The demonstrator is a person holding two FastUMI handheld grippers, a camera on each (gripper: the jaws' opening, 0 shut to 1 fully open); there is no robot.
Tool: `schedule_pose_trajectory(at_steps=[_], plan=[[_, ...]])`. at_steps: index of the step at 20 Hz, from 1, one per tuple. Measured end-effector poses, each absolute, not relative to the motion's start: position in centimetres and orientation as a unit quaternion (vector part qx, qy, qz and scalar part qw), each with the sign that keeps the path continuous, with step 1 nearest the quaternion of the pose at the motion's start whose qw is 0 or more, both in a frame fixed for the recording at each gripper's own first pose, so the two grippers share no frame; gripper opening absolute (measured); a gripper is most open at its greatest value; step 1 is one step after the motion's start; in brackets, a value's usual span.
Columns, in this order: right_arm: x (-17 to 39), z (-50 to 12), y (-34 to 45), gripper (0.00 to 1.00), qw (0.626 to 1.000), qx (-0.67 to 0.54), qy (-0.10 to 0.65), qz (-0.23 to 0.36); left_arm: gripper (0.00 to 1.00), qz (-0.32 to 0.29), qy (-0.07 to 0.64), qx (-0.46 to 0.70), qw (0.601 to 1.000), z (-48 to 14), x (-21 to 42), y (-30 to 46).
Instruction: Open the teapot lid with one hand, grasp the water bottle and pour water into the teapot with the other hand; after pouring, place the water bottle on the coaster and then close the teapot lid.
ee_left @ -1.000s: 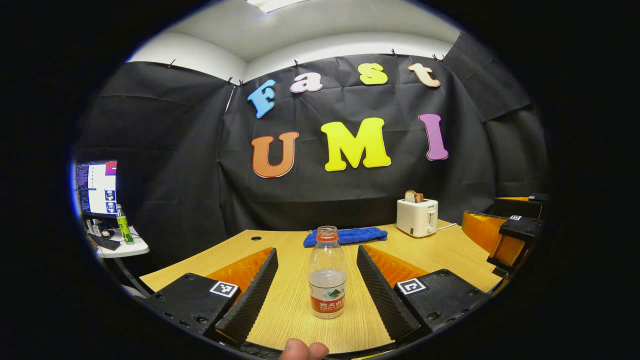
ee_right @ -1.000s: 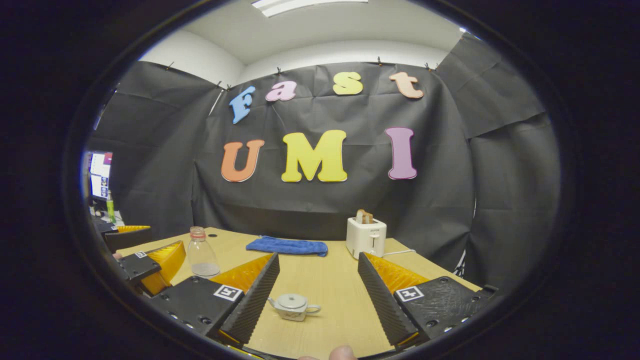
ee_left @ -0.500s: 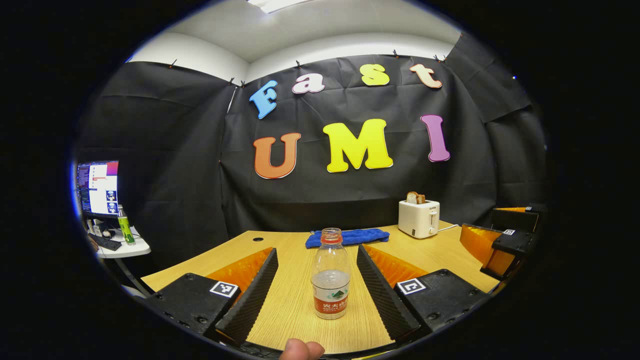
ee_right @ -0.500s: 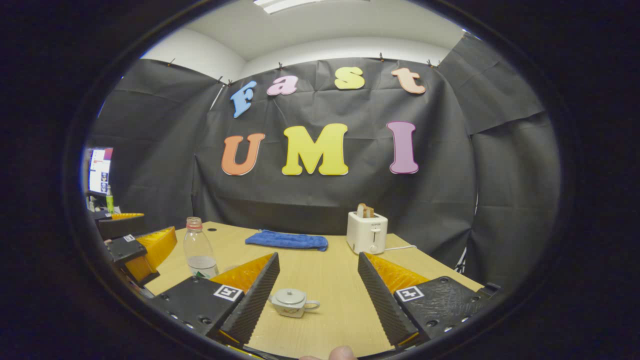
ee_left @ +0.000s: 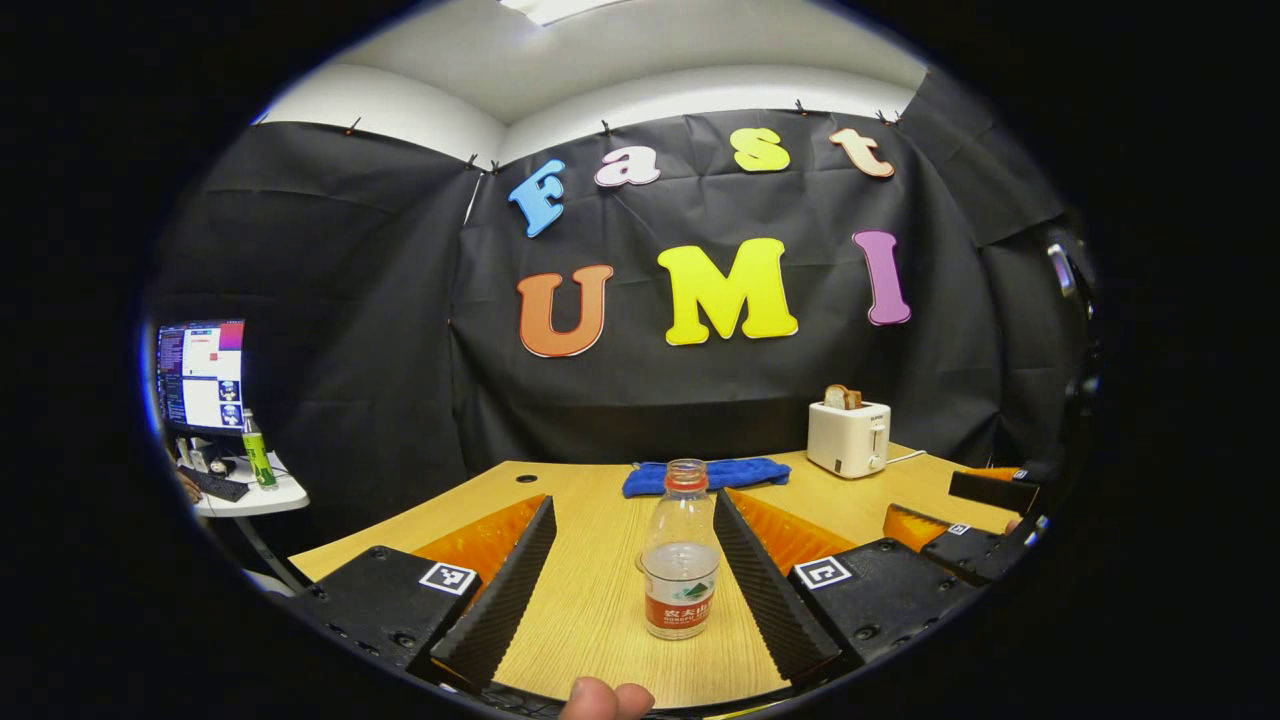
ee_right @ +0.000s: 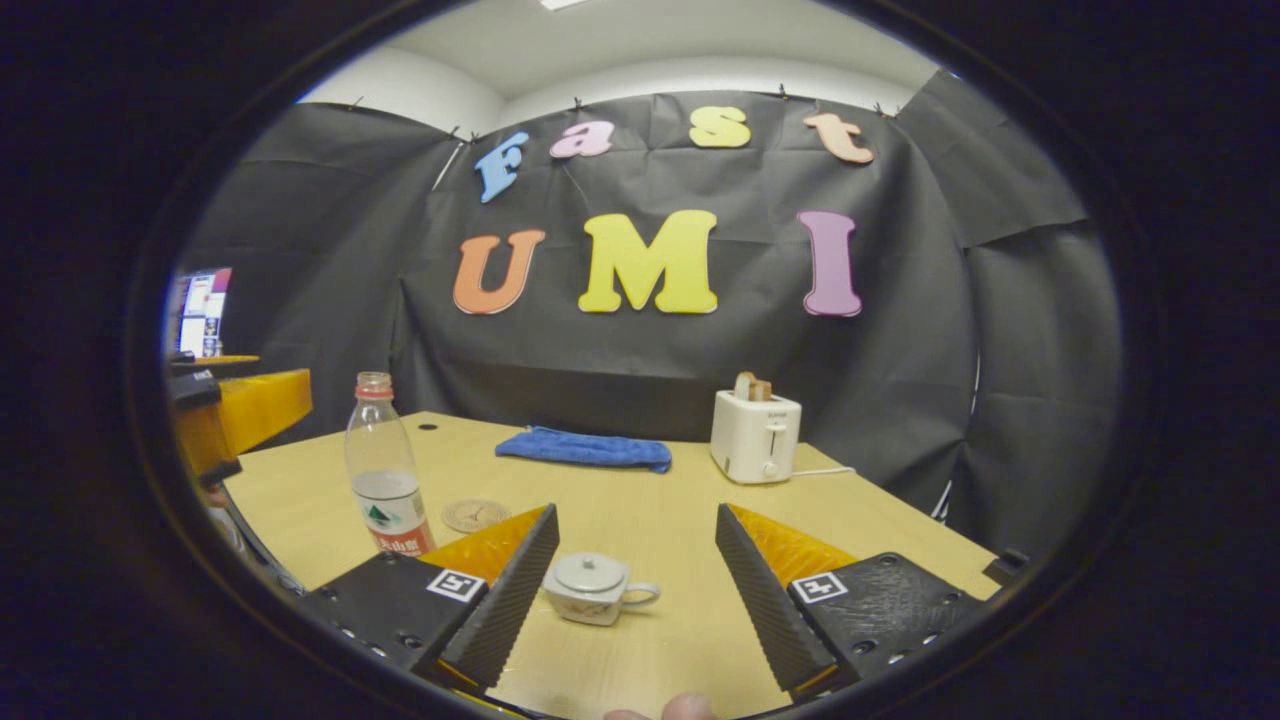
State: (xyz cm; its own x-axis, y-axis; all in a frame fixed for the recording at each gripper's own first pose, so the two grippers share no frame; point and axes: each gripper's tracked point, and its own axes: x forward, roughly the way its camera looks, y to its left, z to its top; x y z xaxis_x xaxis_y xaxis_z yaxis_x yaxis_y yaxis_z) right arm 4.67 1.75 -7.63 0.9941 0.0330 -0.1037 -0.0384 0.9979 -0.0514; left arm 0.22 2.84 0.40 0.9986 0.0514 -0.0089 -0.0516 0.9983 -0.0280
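Closing in on both targets, we now have the left gripper point(ee_left: 637, 590) lined up with the water bottle point(ee_left: 681, 560), which stands upright on the bench point(ee_left: 585, 600) between the two spread fingers but nearer the right-hand one than it was a second ago. The bottle has drifted rightward in the left gripper view, so we judge that this hand has been sliding left or turning while it approaches. The jaws are wide open and hold nothing; neither finger touches the bottle.

In the right gripper view the change is larger. The right gripper point(ee_right: 637, 590) has dropped and come forward, so the teapot point(ee_right: 596, 588) sits bigger and closer, just ahead of the left-hand finger, with its lid point(ee_right: 589, 573) on and its handle pointing right. These jaws are also fully open and empty, and the teapot lies toward the left of the gap, not centred.

The lower viewpoint has also brought the coaster point(ee_right: 476, 515) into sight: a round disc lying flat on the bench just right of the bottle and beyond the teapot. A blue cloth point(ee_right: 585, 448) and a toaster point(ee_right: 755, 436) stand at the far edge, well apart from the work.

We read this as the reach only: no step is done, the lid is unlifted, and the right hand needs to shift left before it can pinch the knob.
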Motion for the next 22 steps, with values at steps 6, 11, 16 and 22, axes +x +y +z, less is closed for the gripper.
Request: schedule_pose_trajectory(at_steps=[6,11,16,22], plan=[[7.7,-10.7,2.9,0.95,0.996,-0.032,0.082,0.032,0.99,0.031,0.007,-0.019,0.999,0.3,0.4,3.7],[8.9,-12.1,3.3,0.95,0.994,-0.038,0.095,0.032,0.99,0.038,0.008,-0.014,0.999,0.2,0.5,4.4],[10.2,-13.2,3.6,0.74,0.993,-0.039,0.109,0.034,0.99,0.038,0.008,-0.009,0.999,0.1,0.5,4.5],[10.9,-13.5,4.4,0.22,0.991,-0.048,0.115,0.046,0.99,0.04,0.009,-0.009,0.999,0.1,0.5,4.8]])
